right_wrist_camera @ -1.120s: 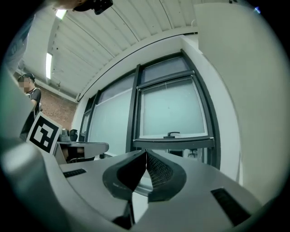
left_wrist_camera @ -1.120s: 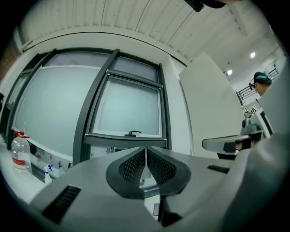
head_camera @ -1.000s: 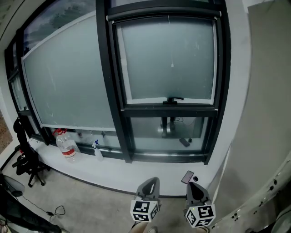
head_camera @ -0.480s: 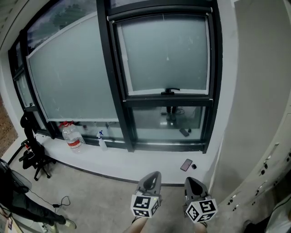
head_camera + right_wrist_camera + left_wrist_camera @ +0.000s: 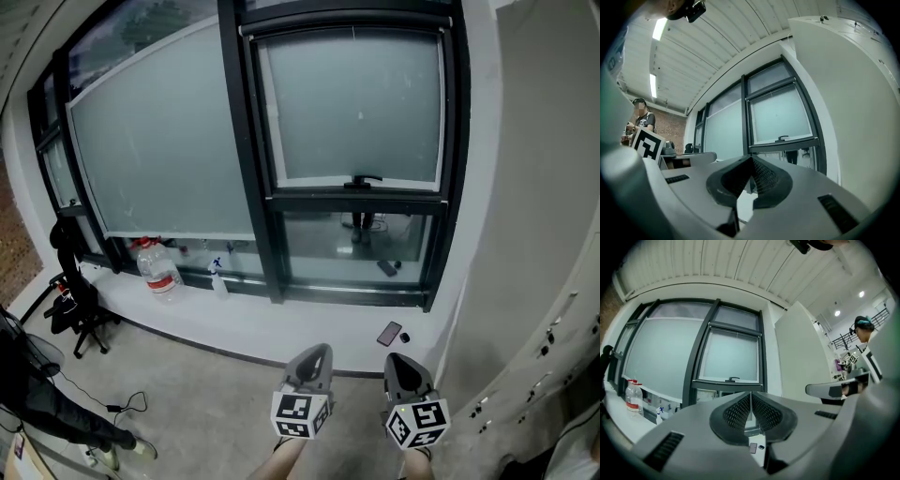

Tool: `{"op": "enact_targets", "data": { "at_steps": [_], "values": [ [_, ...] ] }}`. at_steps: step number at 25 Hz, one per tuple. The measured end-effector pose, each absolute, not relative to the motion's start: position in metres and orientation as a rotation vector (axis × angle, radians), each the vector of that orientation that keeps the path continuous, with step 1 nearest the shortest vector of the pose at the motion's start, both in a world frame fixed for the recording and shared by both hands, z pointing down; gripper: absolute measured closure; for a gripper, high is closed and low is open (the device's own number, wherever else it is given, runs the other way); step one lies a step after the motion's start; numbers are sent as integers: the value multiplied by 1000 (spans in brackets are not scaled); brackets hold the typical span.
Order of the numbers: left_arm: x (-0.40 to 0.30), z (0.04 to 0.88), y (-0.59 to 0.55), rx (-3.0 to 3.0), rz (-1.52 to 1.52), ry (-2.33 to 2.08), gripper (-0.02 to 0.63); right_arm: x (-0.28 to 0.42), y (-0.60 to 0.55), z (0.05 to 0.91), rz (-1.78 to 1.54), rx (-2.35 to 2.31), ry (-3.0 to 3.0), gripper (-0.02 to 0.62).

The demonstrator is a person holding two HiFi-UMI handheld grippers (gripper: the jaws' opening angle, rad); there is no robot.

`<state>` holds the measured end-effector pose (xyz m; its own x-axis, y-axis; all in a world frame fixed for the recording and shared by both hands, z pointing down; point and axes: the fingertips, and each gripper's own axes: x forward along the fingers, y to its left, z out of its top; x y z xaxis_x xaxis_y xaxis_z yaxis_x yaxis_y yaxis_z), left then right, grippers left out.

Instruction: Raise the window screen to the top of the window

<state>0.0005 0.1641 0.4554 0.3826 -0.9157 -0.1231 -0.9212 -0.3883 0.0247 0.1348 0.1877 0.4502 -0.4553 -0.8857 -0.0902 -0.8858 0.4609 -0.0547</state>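
The window screen (image 5: 356, 103) is a frosted grey panel in the right-hand black window frame, with a small black handle (image 5: 363, 180) on its bottom bar. Clear glass (image 5: 352, 248) shows below that bar. My left gripper (image 5: 314, 354) and right gripper (image 5: 398, 361) sit side by side low in the head view, well short of the window, both shut and holding nothing. The left gripper view has the screen (image 5: 731, 357) straight ahead above the closed pads (image 5: 740, 411). In the right gripper view the screen (image 5: 780, 115) and its handle (image 5: 782, 138) lie ahead, right of centre.
A white sill (image 5: 281, 323) carries a water bottle (image 5: 159, 267), a spray bottle (image 5: 218, 278) and a phone (image 5: 389, 333). A dark chair (image 5: 70, 291) stands at left. A white wall (image 5: 534, 234) rises close on the right. People (image 5: 862, 329) stand behind.
The head view has drawn back and swung, so the window sits a little further right and the sill further off. Both grippers stay shut and side by side. The screen hangs at the same height.
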Motion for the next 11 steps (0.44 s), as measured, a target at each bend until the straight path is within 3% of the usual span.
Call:
{"op": "enact_targets", "data": {
  "at_steps": [11],
  "values": [
    [-13,448,161,-2552,224,1703,591,117,185,443,83,-1573,2618,589]
  ]
}}
